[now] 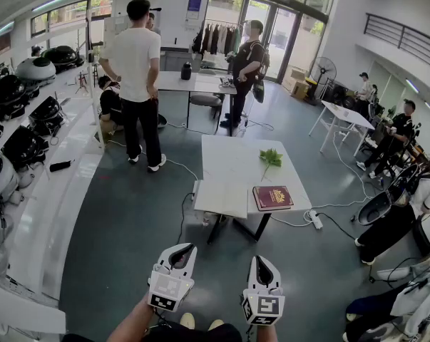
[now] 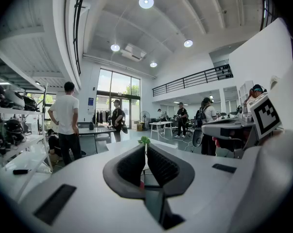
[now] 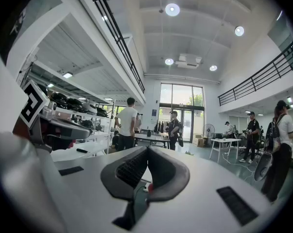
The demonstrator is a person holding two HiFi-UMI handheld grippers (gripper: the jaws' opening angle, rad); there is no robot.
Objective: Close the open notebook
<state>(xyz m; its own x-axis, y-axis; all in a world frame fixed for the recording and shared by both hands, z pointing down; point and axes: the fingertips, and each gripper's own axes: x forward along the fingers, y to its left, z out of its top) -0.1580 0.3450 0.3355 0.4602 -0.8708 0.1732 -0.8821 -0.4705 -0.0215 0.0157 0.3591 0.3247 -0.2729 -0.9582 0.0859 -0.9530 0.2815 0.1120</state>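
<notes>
1. The notebook (image 1: 272, 197) is a maroon rectangular hardcover with a gold emblem on its cover. It lies flat and shut near the front right corner of the desk (image 1: 232, 155), well ahead of me.
2. The desk is a smooth white rectangle on dark legs, standing on a smooth grey floor (image 1: 129, 219).
3. Just left of the notebook lies a flat white rectangular slab (image 1: 222, 198) that juts past the desk's left edge. I cannot tell whether it is paper or board.
4. A leafy green sprig (image 1: 270, 157) with a thin stem lies farther back on the desk, apart from the notebook.
5. My left tongs (image 1: 180, 251) are a rounded white shell with black ribbed pads. The pads are drawn together with nothing gripped between them.
6. I hold the left tongs low, nose tipped slightly down toward the desk, with my forearm (image 1: 132, 323) showing behind them.
7. My right tongs (image 1: 262, 263) are of the same build. Their pads meet at the tips and they are empty.
8. I hold the right tongs level beside the left pair, well short of the desk.
9. Each pair carries a white cube with black square markers at its rear.
10. A white power strip (image 1: 315, 220) lies on the floor by the desk's right side, trailing a white cable.
</notes>
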